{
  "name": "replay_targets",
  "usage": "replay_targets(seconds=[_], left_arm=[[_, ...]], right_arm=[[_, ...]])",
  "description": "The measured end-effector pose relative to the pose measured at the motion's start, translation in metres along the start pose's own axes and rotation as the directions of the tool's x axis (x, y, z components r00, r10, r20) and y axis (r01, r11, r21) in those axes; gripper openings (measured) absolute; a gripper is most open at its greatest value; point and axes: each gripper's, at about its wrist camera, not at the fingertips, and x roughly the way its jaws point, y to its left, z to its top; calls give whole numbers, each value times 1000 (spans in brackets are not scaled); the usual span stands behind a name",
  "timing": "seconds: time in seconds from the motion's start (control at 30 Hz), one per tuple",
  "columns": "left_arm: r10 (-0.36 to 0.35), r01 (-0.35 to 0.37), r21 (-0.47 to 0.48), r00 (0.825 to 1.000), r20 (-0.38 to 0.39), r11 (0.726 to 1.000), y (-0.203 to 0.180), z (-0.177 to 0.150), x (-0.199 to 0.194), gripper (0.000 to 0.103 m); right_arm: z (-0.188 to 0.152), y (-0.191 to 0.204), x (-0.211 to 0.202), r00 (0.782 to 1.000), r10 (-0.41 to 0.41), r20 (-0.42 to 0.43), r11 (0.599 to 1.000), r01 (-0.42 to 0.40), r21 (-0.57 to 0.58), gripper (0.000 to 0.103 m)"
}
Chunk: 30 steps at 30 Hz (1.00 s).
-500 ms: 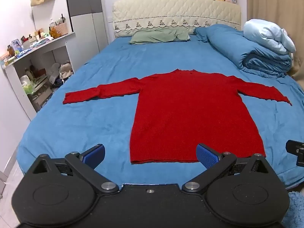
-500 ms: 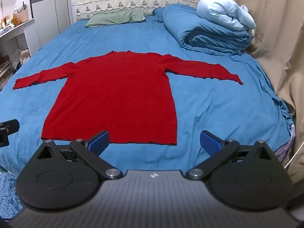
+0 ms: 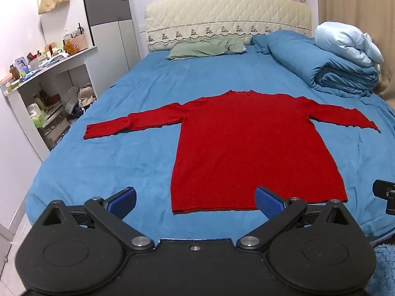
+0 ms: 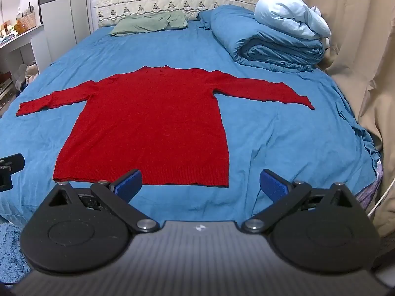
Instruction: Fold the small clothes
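Observation:
A red long-sleeved sweater (image 3: 249, 148) lies flat on the blue bed sheet (image 3: 128, 153), sleeves spread left and right, hem toward me. It also shows in the right wrist view (image 4: 153, 128). My left gripper (image 3: 196, 201) is open and empty, hovering at the foot of the bed just short of the hem's left part. My right gripper (image 4: 201, 185) is open and empty, just short of the hem's right part. Each gripper's edge shows in the other view.
A rolled blue duvet (image 3: 328, 66) with a pale blue one on top lies at the bed's far right. A green pillow (image 3: 207, 46) lies by the headboard. Cluttered shelves (image 3: 47, 93) stand left of the bed. Beige curtains (image 4: 365, 49) hang on the right.
Both views have barely shifted; the sweater lies the same and both grippers stay open.

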Motion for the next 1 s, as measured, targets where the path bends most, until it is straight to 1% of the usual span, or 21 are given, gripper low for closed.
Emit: replay_targets(seconds=[0.2,0.37,0.53,0.8,1.0], left_arm=[[-9,9,-11,1000,10,1000,1,1,-2,103],[0,0,-20,1000,12,1000,2,1,-3,103],[8,-8,-8,1000,27,1000,-1,1,-5,103],[-16,17,-32,999,30,999,2,3,-9,103],[-8,9,-38,999,34,999,2,4,-9,103]], right_arm=[[-1,1,0,1000,-2,0,1000,2,-1,103],[-1,0,0,1000,-1,0,1000,1,-1,103],[-3,0,1,1000,-2,2,1000,2,-2,103],[-2,0,-3,1000,0,4,1000,0,2,103],[0,0,-1,1000,-3,5,1000,3,0,103]])
